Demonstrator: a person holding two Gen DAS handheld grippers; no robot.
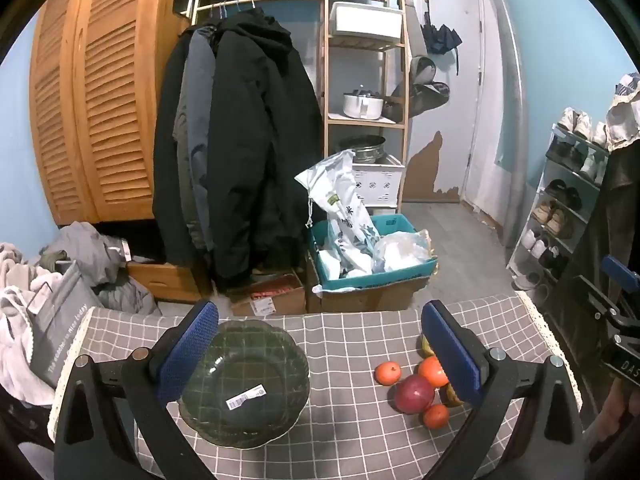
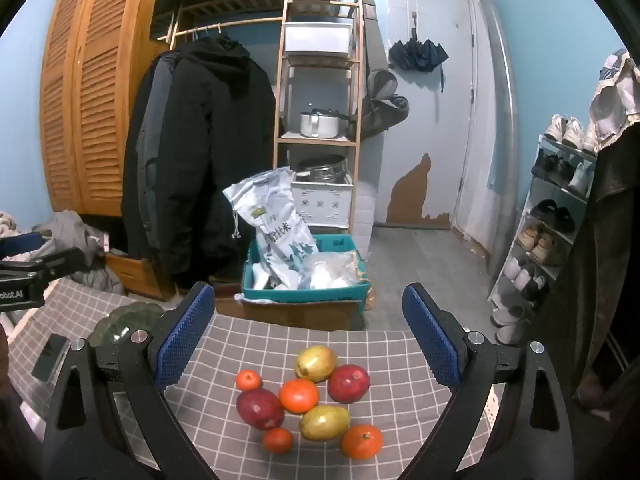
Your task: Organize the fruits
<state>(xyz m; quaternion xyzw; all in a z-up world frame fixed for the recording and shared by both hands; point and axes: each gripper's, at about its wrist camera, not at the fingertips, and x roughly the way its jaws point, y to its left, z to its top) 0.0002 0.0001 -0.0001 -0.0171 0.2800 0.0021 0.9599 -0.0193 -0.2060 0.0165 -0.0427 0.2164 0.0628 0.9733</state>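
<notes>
A dark glass bowl point(image 1: 244, 384) with a white sticker sits on the grey checked tablecloth point(image 1: 344, 344), empty. My left gripper point(image 1: 320, 350) is open above it, the bowl under its left finger. Fruits lie to the right: a red apple point(image 1: 415, 393), oranges point(image 1: 387, 373), partly hidden by the right finger. In the right wrist view my right gripper point(image 2: 308, 338) is open and empty above the fruit pile: two red apples point(image 2: 260, 408), two yellow-green pears point(image 2: 315, 363), several oranges point(image 2: 299, 396). The bowl's rim point(image 2: 126, 322) shows at left.
The table's far edge point(image 1: 360, 308) drops to the floor with cardboard boxes and a teal crate point(image 1: 372, 256). A phone point(image 2: 50, 356) lies on the table at left. Hanging coats, a wooden shelf and a shoe rack stand beyond.
</notes>
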